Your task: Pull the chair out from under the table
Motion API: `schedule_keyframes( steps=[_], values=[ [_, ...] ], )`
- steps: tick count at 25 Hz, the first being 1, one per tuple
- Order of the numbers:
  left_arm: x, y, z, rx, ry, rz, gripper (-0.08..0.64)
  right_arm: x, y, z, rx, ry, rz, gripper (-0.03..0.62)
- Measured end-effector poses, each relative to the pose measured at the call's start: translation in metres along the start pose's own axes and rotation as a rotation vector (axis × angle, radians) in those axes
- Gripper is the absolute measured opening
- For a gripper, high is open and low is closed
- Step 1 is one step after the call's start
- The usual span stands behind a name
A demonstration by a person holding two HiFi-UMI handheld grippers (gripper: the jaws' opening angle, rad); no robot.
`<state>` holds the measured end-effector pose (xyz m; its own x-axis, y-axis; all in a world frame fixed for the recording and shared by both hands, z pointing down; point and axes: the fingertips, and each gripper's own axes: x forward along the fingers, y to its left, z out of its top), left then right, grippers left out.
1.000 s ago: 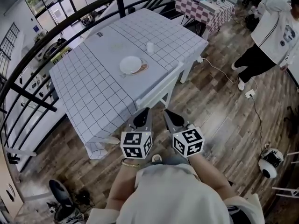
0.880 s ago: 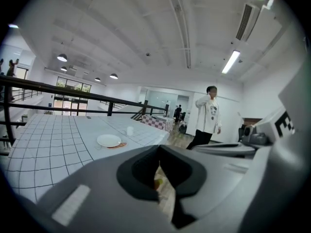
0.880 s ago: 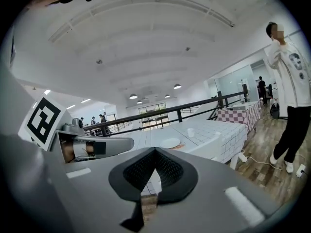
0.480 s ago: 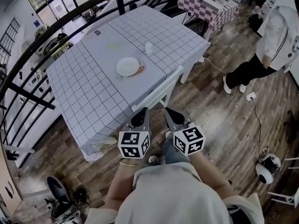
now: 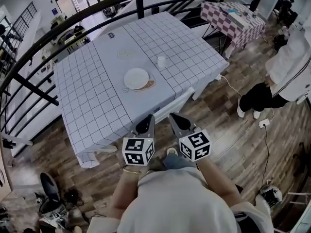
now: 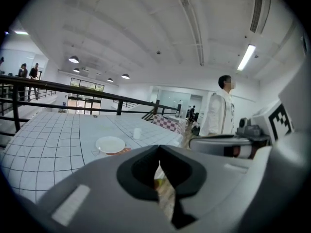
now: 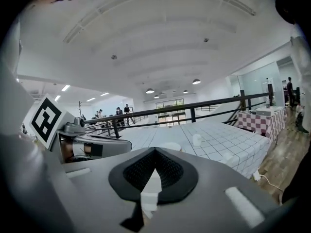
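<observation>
Now the left tool [image 5: 149, 120] and right tool [image 5: 174, 118], both closed, are nearer the chair [image 5: 178, 100].

Both arms are reaching forward, side by side. The left gripper [image 5: 149, 118] is pointing ahead and slightly downward, its jaws pressing together with nothing between them. The right gripper [image 5: 173, 116] is sitting just beside it, tips angling a little toward each other, jaws likewise closed and empty. The marker cubes [image 5: 138, 151] are facing up. The left forearm [image 5: 124, 193] and the right forearm [image 5: 218, 181] are both showing bare.
</observation>
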<state>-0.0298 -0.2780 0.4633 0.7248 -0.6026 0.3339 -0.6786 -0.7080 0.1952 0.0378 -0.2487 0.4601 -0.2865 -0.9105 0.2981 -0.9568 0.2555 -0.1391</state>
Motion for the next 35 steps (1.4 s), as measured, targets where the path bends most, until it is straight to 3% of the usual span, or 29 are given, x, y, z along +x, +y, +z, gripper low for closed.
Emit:
schedule_keyframes(
  steps=[20,23,26,30,35],
  values=[
    [0.046,0.02,-0.021,0.01,0.115,0.171,0.011,0.06,-0.038,-0.016,-0.183,0.192,0.282,-0.002],
    [0.05,0.019,-0.027,0.027,0.153,0.162,0.042,0.067,-0.036,-0.023,-0.242,0.246,0.365,0.0],
    [0.055,0.019,-0.031,0.046,0.187,0.15,0.077,0.071,-0.031,-0.031,-0.295,0.319,0.463,0.087],
    [0.063,0.018,-0.036,0.082,0.238,0.123,0.101,0.076,-0.03,-0.041,-0.44,0.39,0.546,0.126],
    [0.072,0.014,-0.043,0.17,0.326,0.066,0.15,0.079,-0.03,-0.055,-0.55,0.469,0.63,0.16]
  ],
)
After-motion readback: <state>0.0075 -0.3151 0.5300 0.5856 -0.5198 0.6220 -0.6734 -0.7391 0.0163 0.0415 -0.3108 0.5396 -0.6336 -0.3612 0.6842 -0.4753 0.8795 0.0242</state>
